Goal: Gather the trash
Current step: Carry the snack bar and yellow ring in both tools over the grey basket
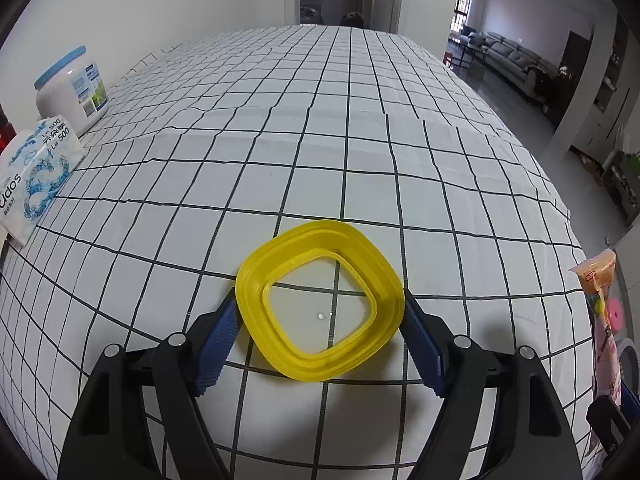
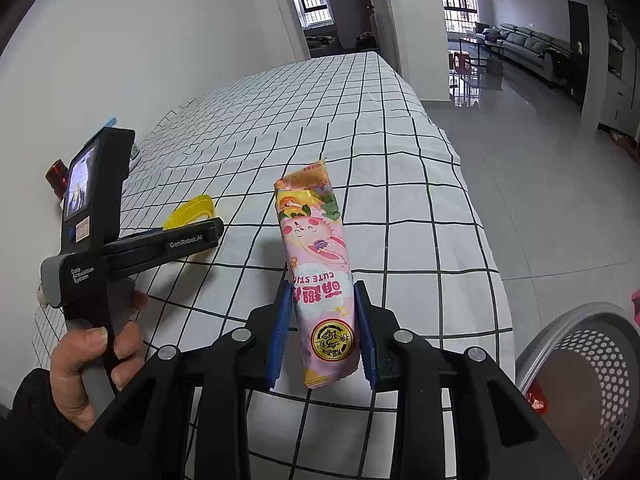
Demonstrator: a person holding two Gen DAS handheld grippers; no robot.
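A yellow square plastic lid (image 1: 320,304) sits between the blue pads of my left gripper (image 1: 320,340), which is shut on its two sides, just above the checked tablecloth (image 1: 320,120). The lid also shows in the right wrist view (image 2: 192,208) behind the left gripper's body. My right gripper (image 2: 324,332) is shut on a pink snack wrapper (image 2: 316,264) and holds it upright above the table's near edge. The wrapper also shows in the left wrist view (image 1: 604,320) at the far right.
A grey perforated waste basket (image 2: 592,360) stands on the floor at the lower right, with a red scrap (image 2: 536,400) inside. A tissue pack (image 1: 36,180) and a white jar with a blue lid (image 1: 72,88) stand at the table's left edge by the wall.
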